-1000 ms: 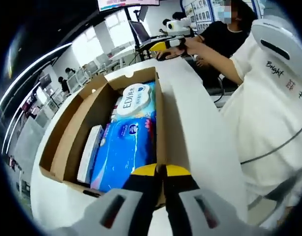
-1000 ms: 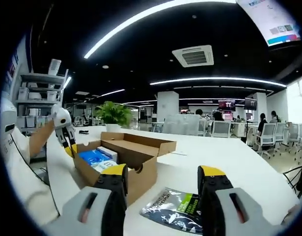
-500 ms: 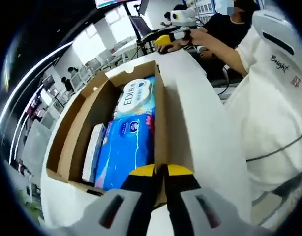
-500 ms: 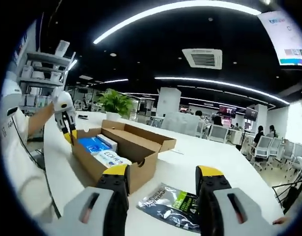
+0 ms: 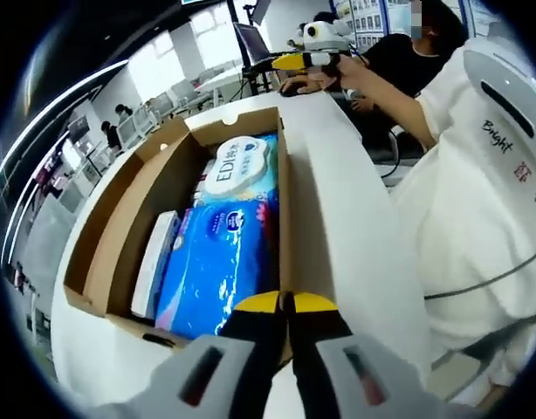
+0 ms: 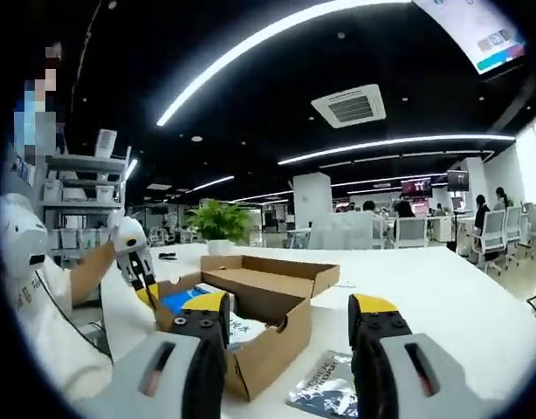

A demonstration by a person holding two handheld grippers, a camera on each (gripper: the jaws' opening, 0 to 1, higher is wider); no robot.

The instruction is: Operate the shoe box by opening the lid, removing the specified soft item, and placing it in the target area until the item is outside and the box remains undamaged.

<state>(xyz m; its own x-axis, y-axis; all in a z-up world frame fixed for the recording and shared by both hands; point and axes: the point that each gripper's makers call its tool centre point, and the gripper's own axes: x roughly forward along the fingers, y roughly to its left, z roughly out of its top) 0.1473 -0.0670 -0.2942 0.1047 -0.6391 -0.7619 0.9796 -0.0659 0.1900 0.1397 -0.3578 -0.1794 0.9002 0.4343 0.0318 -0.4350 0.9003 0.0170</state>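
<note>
The cardboard shoe box (image 5: pixel 120 236) lies open on the white table (image 5: pixel 355 218). A blue soft pack (image 5: pixel 216 271), a white-labelled pack (image 5: pixel 237 170) and a slim white box (image 5: pixel 154 262) are inside. My left gripper (image 5: pixel 285 303) is shut, its yellow tips pinching the near end of the box's right wall. From the right gripper view, the box (image 6: pixel 272 345) stands with its lid (image 6: pixel 281 271) folded back and the left gripper (image 6: pixel 144 284) at its far corner. My right gripper (image 6: pixel 290 307) is open and holds nothing, in front of the box; it shows far off (image 5: pixel 296 61) past the box.
A dark printed packet (image 6: pixel 333 397) lies on the table right of the box. A person in a white garment (image 5: pixel 477 201) stands along the table's edge. A potted plant (image 6: pixel 220 229), shelves (image 6: pixel 72 188) and office chairs sit beyond.
Both views have shifted with the hands; the right gripper view now sits nearer the box and more level. The left gripper stays shut on the box wall, the right stays open, contents unmoved.
</note>
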